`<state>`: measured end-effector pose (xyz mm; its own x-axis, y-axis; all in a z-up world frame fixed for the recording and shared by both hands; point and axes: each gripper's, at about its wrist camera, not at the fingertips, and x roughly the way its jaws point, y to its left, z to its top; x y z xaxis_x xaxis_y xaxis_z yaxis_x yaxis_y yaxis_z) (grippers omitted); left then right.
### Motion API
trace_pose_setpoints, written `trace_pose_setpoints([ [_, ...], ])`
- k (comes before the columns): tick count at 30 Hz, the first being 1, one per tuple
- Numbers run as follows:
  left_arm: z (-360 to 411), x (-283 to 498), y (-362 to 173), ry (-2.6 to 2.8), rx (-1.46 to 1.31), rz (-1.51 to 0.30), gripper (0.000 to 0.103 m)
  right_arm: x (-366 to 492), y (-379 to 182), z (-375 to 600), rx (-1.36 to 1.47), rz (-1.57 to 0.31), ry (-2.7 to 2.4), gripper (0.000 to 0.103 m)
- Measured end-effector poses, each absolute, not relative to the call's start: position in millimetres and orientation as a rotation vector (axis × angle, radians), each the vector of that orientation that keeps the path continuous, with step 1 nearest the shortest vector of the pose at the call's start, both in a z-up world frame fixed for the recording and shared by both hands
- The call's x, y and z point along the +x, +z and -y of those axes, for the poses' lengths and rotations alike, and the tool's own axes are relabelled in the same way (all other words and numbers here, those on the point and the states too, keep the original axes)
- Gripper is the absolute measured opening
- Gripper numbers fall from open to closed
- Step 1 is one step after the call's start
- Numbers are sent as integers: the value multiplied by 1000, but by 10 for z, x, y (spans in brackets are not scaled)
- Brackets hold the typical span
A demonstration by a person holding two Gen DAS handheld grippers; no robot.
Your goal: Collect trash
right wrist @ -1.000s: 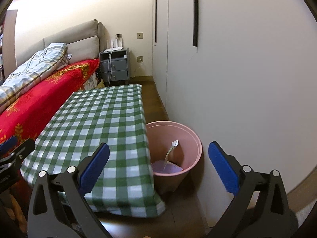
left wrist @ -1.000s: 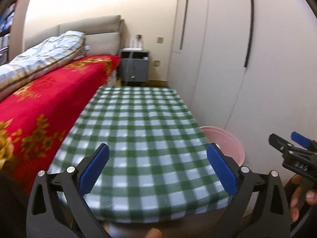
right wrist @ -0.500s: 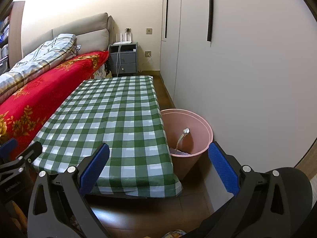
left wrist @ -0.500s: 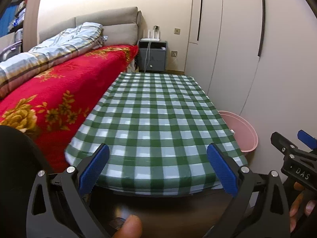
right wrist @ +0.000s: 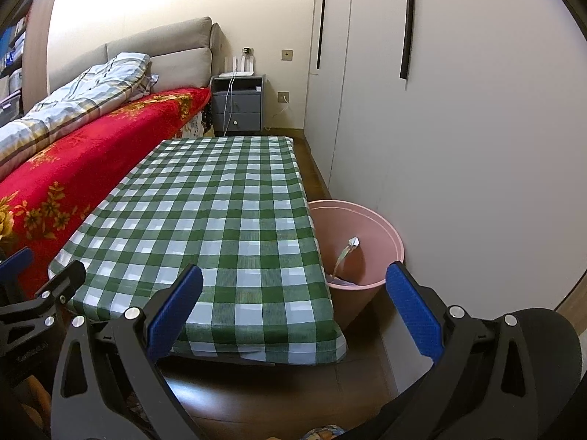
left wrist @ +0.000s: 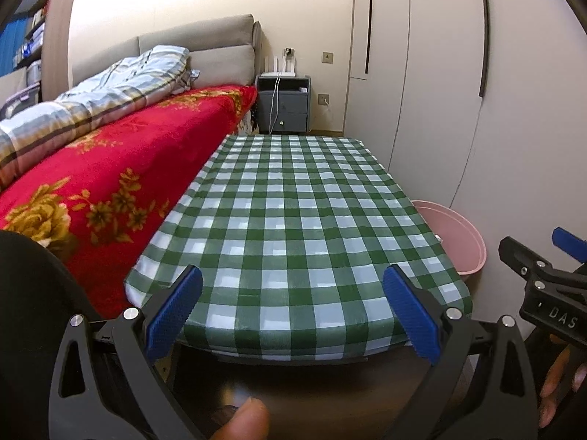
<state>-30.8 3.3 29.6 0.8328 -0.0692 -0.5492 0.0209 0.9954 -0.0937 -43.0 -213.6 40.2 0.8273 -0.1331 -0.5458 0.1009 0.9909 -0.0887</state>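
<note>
Hovering low over dark wood floor [right wrist: 279,396], left gripper [left wrist: 293,310] with blue pads spread wide apart, gripping nothing; right gripper [right wrist: 293,310] likewise gaping and empty, pointing at the table's near right corner. Showing at the bottom edge of the left view, a thumb [left wrist: 242,420]. Stretching ahead, a low table [left wrist: 293,220] draped in green-and-white check cloth, lying bare of trash. Standing on the floor just beside the table's right edge, against the white wardrobe [right wrist: 458,128], a pink bin [right wrist: 381,234], holding crumpled pale waste and a strip tipped with a silvery bit [right wrist: 353,242]. Running along the left, touching the table, a bed [left wrist: 110,176] under a red floral blanket, with a striped quilt [left wrist: 110,91] piled on it. Sitting farthest back by the wall, a grey nightstand [right wrist: 238,104].
</note>
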Motion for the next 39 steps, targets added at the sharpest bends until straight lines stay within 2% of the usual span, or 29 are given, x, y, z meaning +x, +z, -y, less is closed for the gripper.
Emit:
trace_pose_setpoints([
  [39, -38, -283, 257, -55, -110, -602, 96, -422, 375, 2144, -62, -589, -125, 98],
])
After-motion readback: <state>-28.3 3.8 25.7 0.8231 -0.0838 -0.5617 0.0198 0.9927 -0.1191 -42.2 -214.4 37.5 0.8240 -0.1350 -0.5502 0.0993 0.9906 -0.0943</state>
